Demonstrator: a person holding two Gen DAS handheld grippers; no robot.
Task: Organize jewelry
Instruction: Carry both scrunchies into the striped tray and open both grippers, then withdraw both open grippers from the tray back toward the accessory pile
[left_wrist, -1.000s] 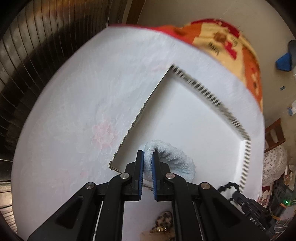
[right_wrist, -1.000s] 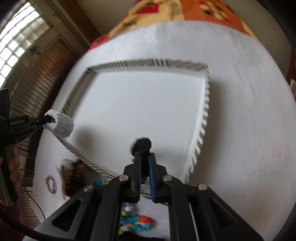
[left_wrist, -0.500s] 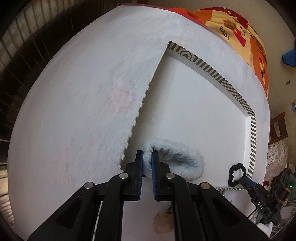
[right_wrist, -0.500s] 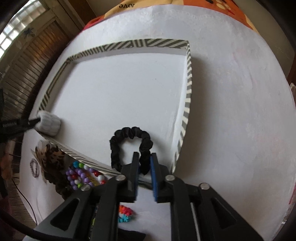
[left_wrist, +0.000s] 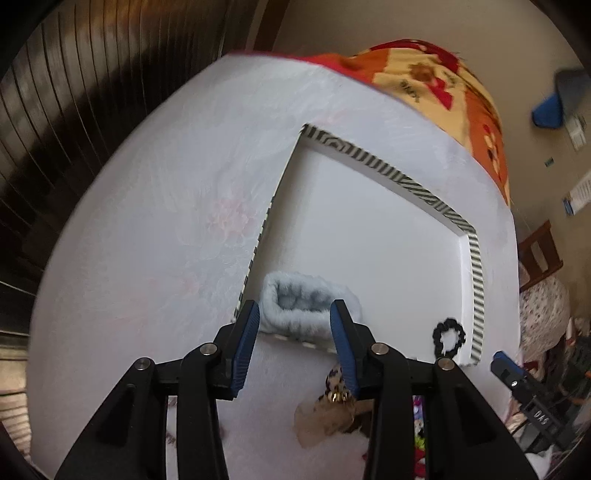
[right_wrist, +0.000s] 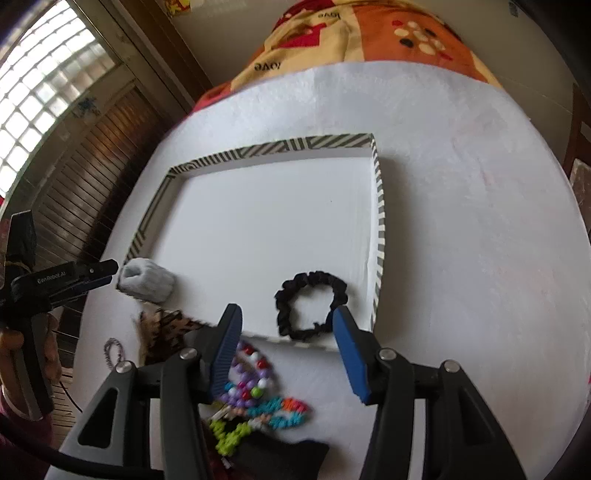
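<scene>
A shallow white tray (right_wrist: 258, 221) with a black-and-white striped rim (left_wrist: 406, 181) lies on the white cloth. A fluffy pale scrunchie (left_wrist: 306, 310) rests in its near-left corner. My left gripper (left_wrist: 295, 314) hovers just behind it, jaws opening, pads clear of the fluff. A black scrunchie (right_wrist: 312, 304) lies flat in the near-right corner. My right gripper (right_wrist: 287, 317) stands over it, jaws opening and touching nothing. The right wrist view also shows the fluffy scrunchie (right_wrist: 146, 282) with the left gripper (right_wrist: 109, 271) beside it.
In front of the tray lie a leopard-print scrunchie (right_wrist: 166, 325), bead bracelets (right_wrist: 247, 380), bright plastic pieces (right_wrist: 273, 413), a small ring bracelet (right_wrist: 112, 350) and a dark cloth (right_wrist: 280, 454). An orange patterned blanket (right_wrist: 369, 33) is behind the white cloth.
Both grippers were shut on their scrunchies and lowered them into the tray. Now both have let go, opened and pulled back, leaving the scrunchies lying in the tray.
</scene>
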